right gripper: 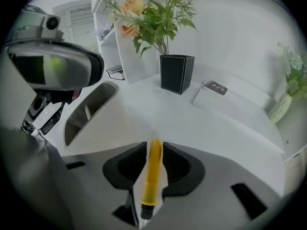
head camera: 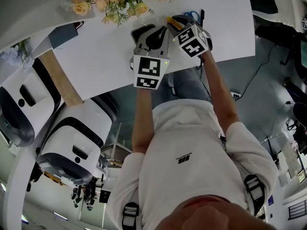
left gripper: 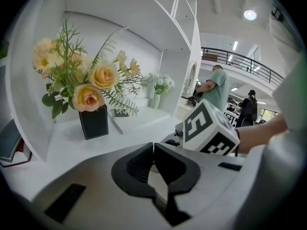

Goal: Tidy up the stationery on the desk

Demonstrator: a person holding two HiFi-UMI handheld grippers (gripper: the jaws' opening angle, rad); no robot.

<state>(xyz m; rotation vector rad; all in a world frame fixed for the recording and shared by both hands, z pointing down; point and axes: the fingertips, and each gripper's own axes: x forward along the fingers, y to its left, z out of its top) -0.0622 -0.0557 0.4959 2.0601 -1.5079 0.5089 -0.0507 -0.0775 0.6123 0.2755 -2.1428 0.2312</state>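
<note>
A yellow pen (right gripper: 152,176) lies lengthwise between the jaws of my right gripper (right gripper: 154,150), tip towards the camera. The pads stand close on either side of it without pressing, so the gripper is open. In the head view that gripper (head camera: 184,25) points steeply down at the white desk (head camera: 105,56), with a bit of the yellow pen (head camera: 171,21) showing by it. My left gripper (left gripper: 153,147) is shut with nothing between its pads. It hovers just left of the right one (head camera: 151,37). The right gripper's marker cube (left gripper: 208,128) fills the left gripper view's right side.
A black square vase of flowers (right gripper: 176,73) and a small notebook (right gripper: 211,92) stand at the back of the desk. A blue item and a dark pen (head camera: 201,16) lie past the right gripper. Books (left gripper: 12,145) lie at the far left. White machines (head camera: 72,138) sit under the desk.
</note>
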